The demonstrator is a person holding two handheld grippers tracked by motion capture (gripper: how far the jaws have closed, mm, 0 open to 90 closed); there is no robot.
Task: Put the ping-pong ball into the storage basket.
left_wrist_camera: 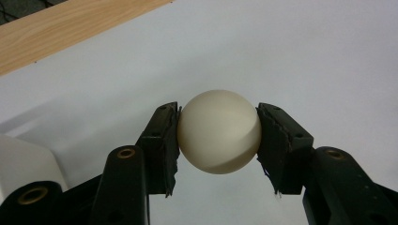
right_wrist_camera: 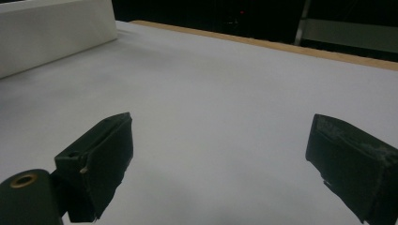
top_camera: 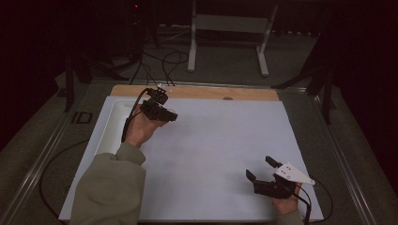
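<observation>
White tray (top_camera: 112, 123) partly behind forearm; ball (top_camera: 172, 112) barely discernible in left hand-held gripper (top_camera: 170, 114).

right gripper (right_wrist_camera: 220, 159): jaws wide apart, nothing between the pads
surface: white sheet (right_wrist_camera: 225, 93), bare under the jaws
tray (right_wrist_camera: 51, 33): white wall, far upper left corner
table edge (right_wrist_camera: 263, 44): wood strip along far side
background: dark
</observation>
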